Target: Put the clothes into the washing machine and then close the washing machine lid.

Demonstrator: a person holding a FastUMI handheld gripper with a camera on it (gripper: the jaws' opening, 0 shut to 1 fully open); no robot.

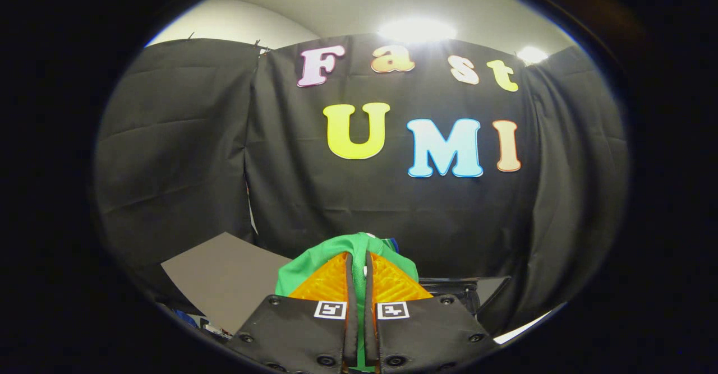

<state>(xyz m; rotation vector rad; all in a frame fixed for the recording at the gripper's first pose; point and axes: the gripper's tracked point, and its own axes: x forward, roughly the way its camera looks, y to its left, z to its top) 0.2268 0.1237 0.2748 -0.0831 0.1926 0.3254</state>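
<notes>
gripper, lower centre of frame: fingers drawn nearly together, pinching a fold of green garment that drapes over and beyond the tips. grey panel, lower left, beside the cloth; dark machine edge, lower right. black curtain wall behind.

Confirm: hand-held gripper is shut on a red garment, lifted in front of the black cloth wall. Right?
Wrong on colour. The gripper view shows the hand-held gripper shut on a green fabric garment, not a red one: its two fingers are closed together with the green fabric pinched between them and draped ahead of them. The rest stands: it is held up in front of the black cloth wall.
</notes>
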